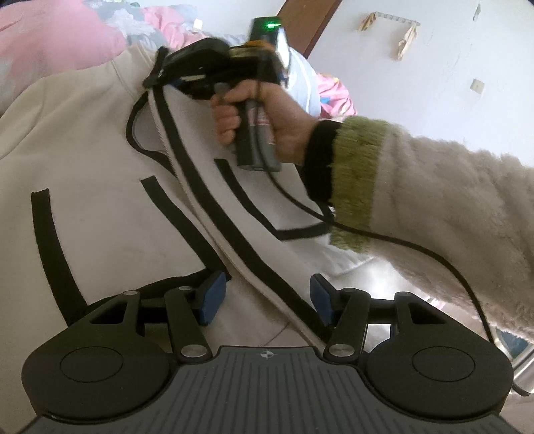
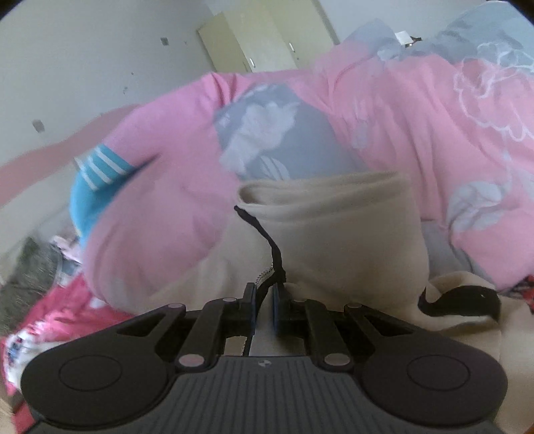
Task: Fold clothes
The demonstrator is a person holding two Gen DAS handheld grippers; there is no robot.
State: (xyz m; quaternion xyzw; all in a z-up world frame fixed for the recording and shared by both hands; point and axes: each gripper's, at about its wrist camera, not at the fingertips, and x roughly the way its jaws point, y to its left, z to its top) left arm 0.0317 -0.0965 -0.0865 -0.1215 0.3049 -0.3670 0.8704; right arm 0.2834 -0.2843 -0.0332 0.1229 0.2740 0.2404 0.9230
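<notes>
A cream jacket [image 1: 100, 160] with black trim stripes is lying spread across a bed, its zipper edge [image 1: 213, 207] running diagonally from the collar down toward the camera in the left wrist view. Behind it, a pink quilt [image 2: 417, 110] with grey and white flower print is piling up against the far side of the bed, and a blue cloth with white stripes [image 2: 96, 173] is poking out beside the quilt. A pink and red printed fabric [image 2: 66, 320] is lying lower on the left of the right wrist view.

The left tongs [image 1: 263, 300] are hovering over the lower front of the jacket with their blue pads wide apart and nothing between them. The right tongs [image 2: 264, 308] are pinching the black-edged zipper seam at the collar, the pads nearly together with the trim passing between them; in the left wrist view the same tool is sitting at the neck of the jacket, gripped by a hand [image 1: 263, 117] coming out of a fuzzy beige sleeve [image 1: 450, 213] with a green cuff. A black cable [image 1: 434, 253] is trailing from the handle past the sleeve.

The room is showing pale walls [image 1: 434, 100], a wall socket [image 1: 477, 86], a row of hooks [image 1: 393, 20] holding hanging items, and a light cupboard [image 2: 253, 36] in the far corner. A shiny floor [image 1: 393, 280] is glinting beyond the bed's edge.
</notes>
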